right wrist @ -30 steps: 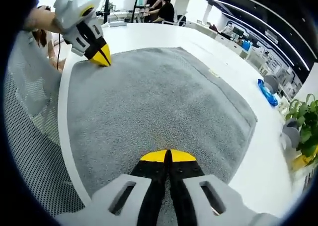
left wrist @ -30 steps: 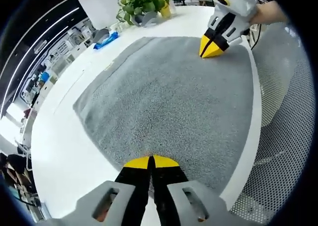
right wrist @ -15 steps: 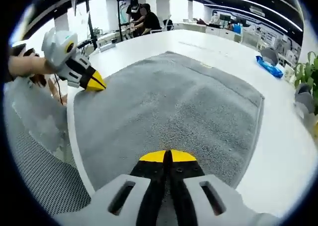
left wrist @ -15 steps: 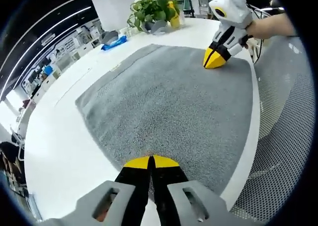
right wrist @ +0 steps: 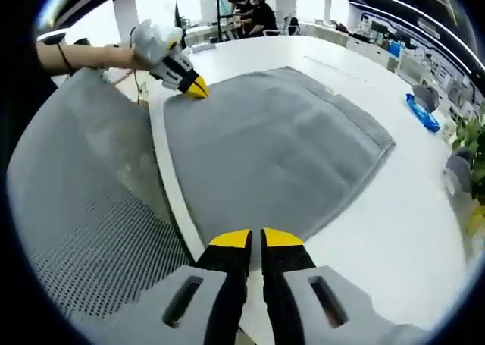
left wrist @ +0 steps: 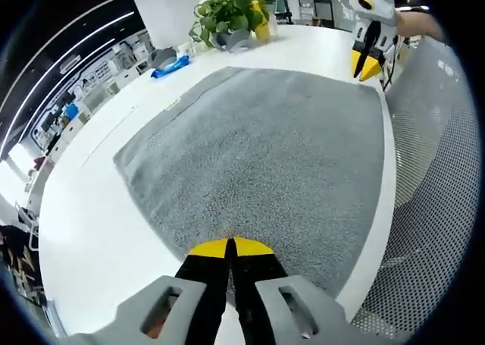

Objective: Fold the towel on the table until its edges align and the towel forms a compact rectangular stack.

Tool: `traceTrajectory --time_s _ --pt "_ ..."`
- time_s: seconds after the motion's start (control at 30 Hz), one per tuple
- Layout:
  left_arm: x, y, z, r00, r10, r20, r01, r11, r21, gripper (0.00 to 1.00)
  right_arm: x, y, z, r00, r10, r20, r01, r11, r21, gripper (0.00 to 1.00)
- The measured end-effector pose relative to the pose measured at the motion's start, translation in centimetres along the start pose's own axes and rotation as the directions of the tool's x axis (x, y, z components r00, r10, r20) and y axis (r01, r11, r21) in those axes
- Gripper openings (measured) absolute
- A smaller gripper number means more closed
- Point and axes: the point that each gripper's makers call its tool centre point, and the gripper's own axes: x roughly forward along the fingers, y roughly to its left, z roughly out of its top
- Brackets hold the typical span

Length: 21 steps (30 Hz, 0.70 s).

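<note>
Where jaws meet, towel corner hidden

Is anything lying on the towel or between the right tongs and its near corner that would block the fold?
Nothing visible does. The grey towel lies flat on the white table with a bare top. The right tongs hover just off its near corner; the left tongs rest on the towel's edge. The plant and blue item sit beyond it.
</note>
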Motion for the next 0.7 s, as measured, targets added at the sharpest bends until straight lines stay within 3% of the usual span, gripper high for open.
traceTrajectory --time_s 0.1,0.17,0.23,0.27,0.37,0.4,0.5,0.7 --pt "-0.1 0.0 0.0 1.0 -0.004 0.005 0.004 1.0 -0.012 0.01 0.7 1.2 -0.5 0.999 0.037 0.001 -0.037 0.999 -0.003 0.1" --pt "0.0 0.0 0.0 1.0 -0.004 0.007 0.004 1.0 -0.022 0.01 1.5 1.6 -1.5 0.997 0.036 -0.065 -0.039 0.999 -0.036 0.1" --pt "0.0 0.0 0.0 1.0 -0.001 0.007 0.001 1.0 -0.02 0.01 1.9 2.0 -1.9 0.994 0.055 -0.099 -0.062 0.996 -0.07 0.18" --pt "0.0 0.0 0.0 1.0 0.001 0.007 0.0 1.0 -0.017 0.01 2.1 2.1 -2.1 0.992 0.07 -0.101 -0.075 0.996 -0.046 0.2" --pt "0.0 -0.1 0.0 1.0 0.0 0.008 0.0 1.0 -0.017 0.01 2.1 1.3 -2.5 0.995 0.055 -0.084 -0.061 0.996 -0.063 0.13" --pt "0.0 0.0 0.0 1.0 -0.001 0.009 0.001 1.0 -0.02 0.01 2.0 0.9 -2.4 0.996 0.045 -0.078 -0.048 0.998 -0.031 0.1" --pt "0.0 0.0 0.0 1.0 -0.002 0.01 0.002 1.0 -0.023 0.01 2.0 1.3 -2.3 0.996 0.051 -0.079 -0.052 0.999 -0.014 0.12" --pt "0.0 0.0 0.0 1.0 0.0 0.003 0.0 1.0 -0.02 0.01 2.0 2.0 -2.7 0.992 0.051 -0.116 -0.067 0.987 -0.143 0.15"
